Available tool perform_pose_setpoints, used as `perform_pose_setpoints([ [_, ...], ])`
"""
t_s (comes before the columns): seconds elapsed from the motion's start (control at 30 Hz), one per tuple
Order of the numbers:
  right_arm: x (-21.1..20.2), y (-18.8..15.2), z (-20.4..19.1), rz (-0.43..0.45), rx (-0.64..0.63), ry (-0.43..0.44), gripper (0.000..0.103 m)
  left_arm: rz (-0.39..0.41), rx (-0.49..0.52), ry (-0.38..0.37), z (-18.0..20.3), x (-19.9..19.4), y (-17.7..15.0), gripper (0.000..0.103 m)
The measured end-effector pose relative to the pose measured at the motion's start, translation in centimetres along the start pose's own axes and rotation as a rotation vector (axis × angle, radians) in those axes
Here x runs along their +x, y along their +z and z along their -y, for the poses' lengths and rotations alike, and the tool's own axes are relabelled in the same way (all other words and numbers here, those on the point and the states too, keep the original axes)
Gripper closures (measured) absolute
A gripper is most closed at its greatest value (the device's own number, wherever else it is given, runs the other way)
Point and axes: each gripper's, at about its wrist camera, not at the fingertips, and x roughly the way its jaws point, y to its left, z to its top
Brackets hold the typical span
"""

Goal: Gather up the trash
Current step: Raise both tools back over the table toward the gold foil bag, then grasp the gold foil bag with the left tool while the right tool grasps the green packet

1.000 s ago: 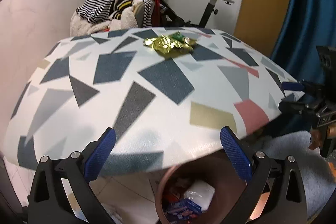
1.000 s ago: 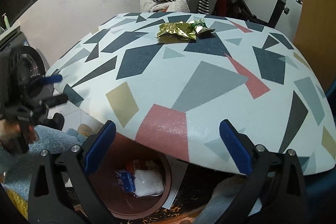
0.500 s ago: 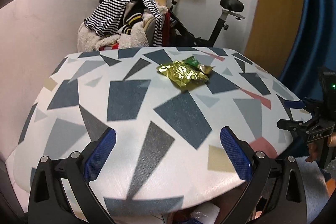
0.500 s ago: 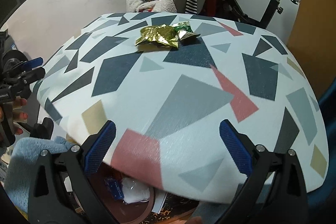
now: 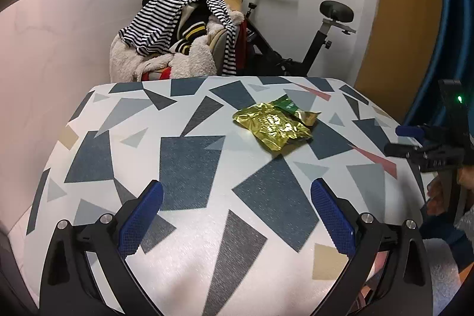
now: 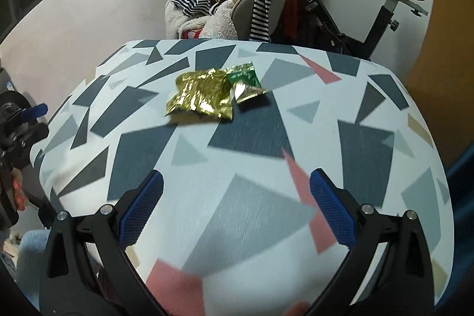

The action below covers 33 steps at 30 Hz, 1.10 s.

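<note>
In the left wrist view, our left gripper (image 5: 236, 215) hangs over the near part of the table (image 5: 189, 162), and its two blue fingers (image 5: 141, 219) stand wide apart with nothing between them. The table has a white cover with grey, dark blue, pink and beige shapes. The gold wrapper (image 5: 272, 125) lies on the far right part of the table, well apart from the fingers. A small green wrapper (image 5: 288, 104) touches it on the far side. At the right edge we see our right gripper (image 5: 411, 142) beside the table, with a hand (image 5: 438, 196) under it; from here we cannot tell how its fingers stand. Behind the table there is a pile of clothes (image 5: 174, 34) on a chair and an exercise bike (image 5: 296, 28).

In the right wrist view, the right gripper (image 6: 236, 212) is also over the near part of the table (image 6: 296, 138), fingers (image 6: 331, 212) wide apart and holding nothing. The gold wrapper (image 6: 201, 96) lies far and a little left of centre, with the green wrapper (image 6: 244, 79) touching its right side. The near table is blurred. At the left edge the left gripper (image 6: 26, 120) shows beside the table.
</note>
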Motion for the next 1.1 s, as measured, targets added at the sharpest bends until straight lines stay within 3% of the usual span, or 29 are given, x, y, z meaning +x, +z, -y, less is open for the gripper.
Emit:
perform_pose_setpoints([
  [0.03, 0.7, 0.8, 0.3, -0.013, -0.008, 0.020, 0.006, -0.003, -0.003, 0.000, -0.1, 0.2, 0.1, 0.006],
  [0.17, 3.0, 3.8, 1.5, 0.005, -0.052, -0.048, 0.006, -0.036, -0.061, -0.024, -1.3, 2.0, 0.6, 0.006],
  [0.3, 6.3, 6.4, 2.9, 0.002, -0.023, -0.027, 0.006, -0.054, -0.128, -0.046, -2.2, 3.7, 1.0, 0.006],
  [0.4, 8.3, 7.9, 3.2, -0.014, -0.014, -0.006, 0.020, -0.066, -0.165, -0.066, -2.5, 5.2, 1.6, 0.007],
  [0.47, 10.5, 9.3, 3.2, -0.035, -0.008, 0.009, 0.025, -0.075, -0.178, -0.079, -2.5, 5.9, 1.9, 0.014],
  [0.73, 17.8, 12.1, 2.0, -0.132, 0.058, 0.017, 0.027, -0.116, -0.242, -0.131, -2.8, 9.0, 3.8, 0.021],
  [0.8, 19.0, 12.3, 1.8, -0.170, 0.071, 0.008, 0.032, -0.130, -0.258, -0.147, -2.8, 10.0, 4.2, 0.021],
  [0.87, 19.4, 12.1, 1.9, -0.191, 0.065, 0.036, 0.058, -0.146, -0.266, -0.162, -2.6, 11.1, 4.5, 0.022],
  [0.9, 19.0, 12.0, 2.1, -0.186, 0.063, 0.081, 0.059, -0.155, -0.271, -0.170, -2.4, 11.7, 4.7, 0.022],
  [0.97, 18.3, 11.6, 2.4, -0.171, 0.051, 0.106, 0.070, -0.170, -0.285, -0.185, -1.9, 13.1, 5.0, 0.022],
  [1.1, 14.9, 10.7, 4.5, -0.080, 0.073, 0.100, 0.076, -0.205, -0.294, -0.202, -0.2, 15.9, 6.0, 0.022],
])
